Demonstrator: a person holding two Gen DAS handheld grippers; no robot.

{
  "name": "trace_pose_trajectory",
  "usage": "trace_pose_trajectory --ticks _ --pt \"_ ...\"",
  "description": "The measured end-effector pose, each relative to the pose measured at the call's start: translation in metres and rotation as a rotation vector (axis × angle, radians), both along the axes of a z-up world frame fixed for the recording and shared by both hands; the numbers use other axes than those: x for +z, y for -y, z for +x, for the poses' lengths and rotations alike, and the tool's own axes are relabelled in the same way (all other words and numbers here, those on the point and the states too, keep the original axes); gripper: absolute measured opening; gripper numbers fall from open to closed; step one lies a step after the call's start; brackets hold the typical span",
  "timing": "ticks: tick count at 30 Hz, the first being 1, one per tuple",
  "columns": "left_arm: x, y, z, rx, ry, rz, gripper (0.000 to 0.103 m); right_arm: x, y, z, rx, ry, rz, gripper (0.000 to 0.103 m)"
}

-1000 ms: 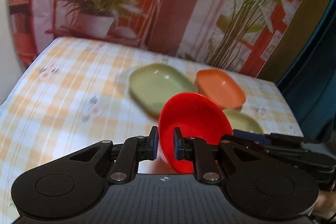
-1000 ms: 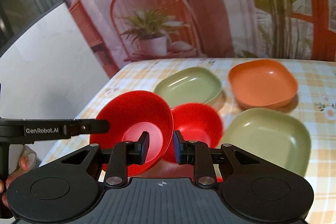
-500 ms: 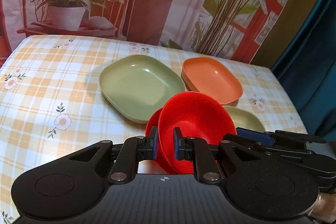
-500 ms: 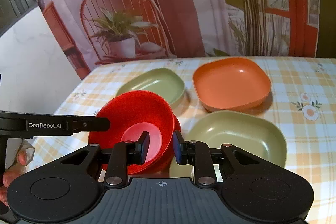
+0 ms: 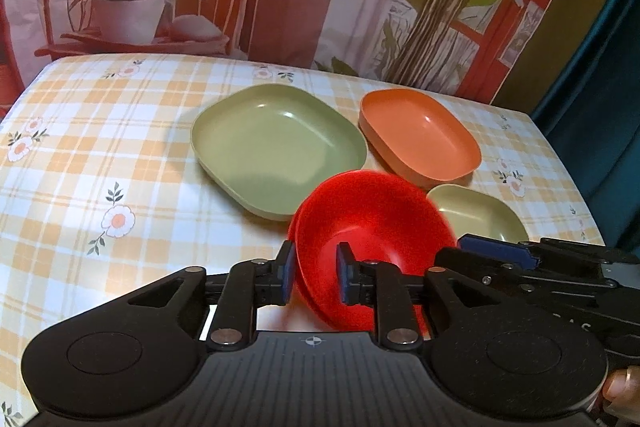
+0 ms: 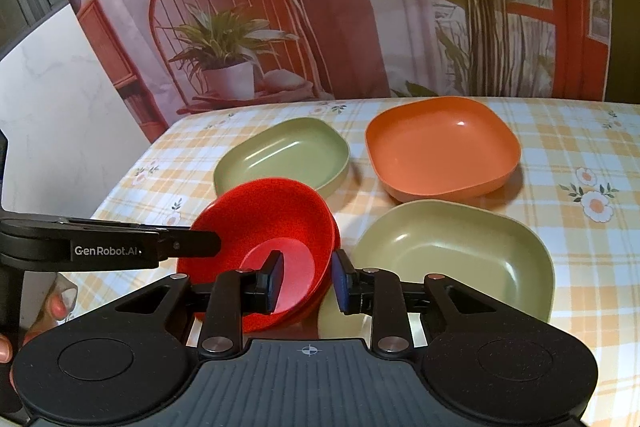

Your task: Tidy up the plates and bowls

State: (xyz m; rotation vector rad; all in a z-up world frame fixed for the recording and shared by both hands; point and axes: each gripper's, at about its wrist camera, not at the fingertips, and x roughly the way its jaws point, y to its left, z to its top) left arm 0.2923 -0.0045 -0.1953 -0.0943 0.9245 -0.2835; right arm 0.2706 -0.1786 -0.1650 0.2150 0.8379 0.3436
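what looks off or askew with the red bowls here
The upper red bowl sits tilted in the lower red bowl, not nested flat. The left hand-held gripper and right hand-held gripper both straddle its rim.

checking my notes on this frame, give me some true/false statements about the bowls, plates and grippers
1. Two red bowls are nested, one inside the other. True.
2. The left gripper has its fingers on either side of the top bowl's rim. True.
3. The orange plate is stacked on a green plate. False: it sits on the tablecloth on its own, beside the far green plate and behind the near green plate.
4. The right gripper is empty. False: its fingers straddle the red bowls' rim.
5. There are three green plates. False: only two.
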Motion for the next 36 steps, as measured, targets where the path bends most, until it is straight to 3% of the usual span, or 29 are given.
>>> trace_pose_trajectory --ticks 3,16,27,36 --pt "0.001 0.001 -0.002 0.019 0.006 0.028 0.037 0.0 0.0 -0.001 -0.001 0.002 -0.004 0.031" --pt "0.02 0.006 -0.047 -0.006 0.042 -0.021 0.037 0.014 0.011 -0.034 0.015 0.044 -0.024 0.031" --pt "0.006 0.025 -0.078 -0.071 0.009 -0.045 0.037 0.017 0.026 -0.073 -0.001 0.071 -0.055 0.031" --pt "-0.013 0.036 -0.088 -0.129 -0.061 -0.042 0.037 0.003 0.042 -0.104 -0.048 0.02 -0.07 0.031"
